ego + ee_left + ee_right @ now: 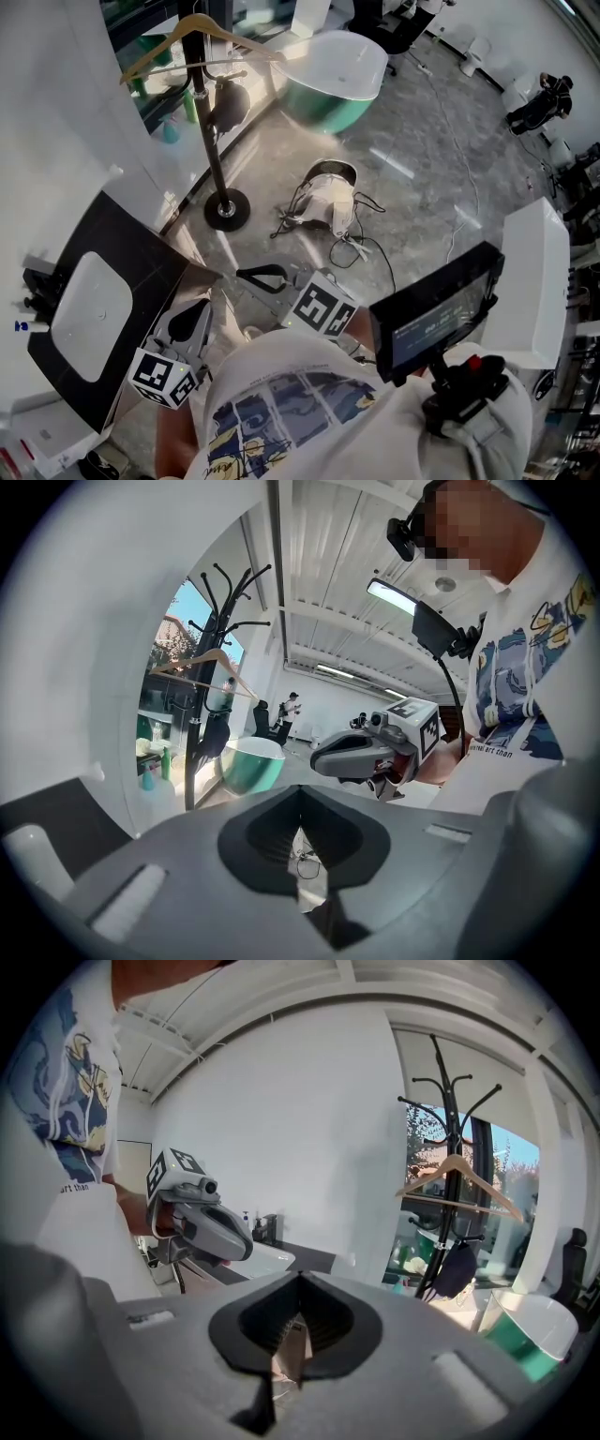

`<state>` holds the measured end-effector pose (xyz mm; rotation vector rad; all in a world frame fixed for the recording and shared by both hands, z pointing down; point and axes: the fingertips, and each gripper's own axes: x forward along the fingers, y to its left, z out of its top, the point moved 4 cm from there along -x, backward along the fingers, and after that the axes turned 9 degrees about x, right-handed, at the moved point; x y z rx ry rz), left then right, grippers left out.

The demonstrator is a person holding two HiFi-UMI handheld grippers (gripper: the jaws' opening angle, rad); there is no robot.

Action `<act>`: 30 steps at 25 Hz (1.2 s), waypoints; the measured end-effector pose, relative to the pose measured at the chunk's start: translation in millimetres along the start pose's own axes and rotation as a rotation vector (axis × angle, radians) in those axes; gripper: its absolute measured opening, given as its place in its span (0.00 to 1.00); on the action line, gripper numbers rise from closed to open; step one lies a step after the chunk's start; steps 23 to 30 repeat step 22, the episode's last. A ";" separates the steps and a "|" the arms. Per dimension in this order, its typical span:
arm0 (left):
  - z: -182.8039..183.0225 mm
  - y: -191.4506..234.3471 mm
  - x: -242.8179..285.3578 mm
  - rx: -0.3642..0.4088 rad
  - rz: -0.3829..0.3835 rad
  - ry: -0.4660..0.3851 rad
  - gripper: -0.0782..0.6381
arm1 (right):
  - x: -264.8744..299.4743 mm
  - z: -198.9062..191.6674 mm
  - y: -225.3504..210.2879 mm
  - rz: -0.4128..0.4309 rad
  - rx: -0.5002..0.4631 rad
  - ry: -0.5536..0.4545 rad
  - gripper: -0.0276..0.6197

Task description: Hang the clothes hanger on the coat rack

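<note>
The clothes hanger hangs on the coat rack at the upper left of the head view. It seems hooked over an upper arm, though the hook itself is hard to make out. Low in that frame, near the person's shirt, the left gripper has its fingers pressed together on nothing — and the right gripper likewise.

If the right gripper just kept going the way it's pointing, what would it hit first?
Most likely the black counter holding the white sink; the left gripper sits left of that line. Depth is hard to judge.
</note>
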<state>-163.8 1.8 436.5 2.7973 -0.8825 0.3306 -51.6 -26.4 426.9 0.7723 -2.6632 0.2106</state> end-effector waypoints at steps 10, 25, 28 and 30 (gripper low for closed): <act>-2.2 0.3 5.0 0.003 -0.005 0.001 0.11 | -1.9 -2.4 -5.6 -0.015 -0.012 0.013 0.04; 2.5 -1.0 11.1 -0.007 0.009 0.005 0.11 | 0.3 -3.2 -11.1 -0.009 -0.039 0.019 0.04; 2.5 -1.0 11.1 -0.007 0.009 0.005 0.11 | 0.3 -3.2 -11.1 -0.009 -0.039 0.019 0.04; 2.5 -1.0 11.1 -0.007 0.009 0.005 0.11 | 0.3 -3.2 -11.1 -0.009 -0.039 0.019 0.04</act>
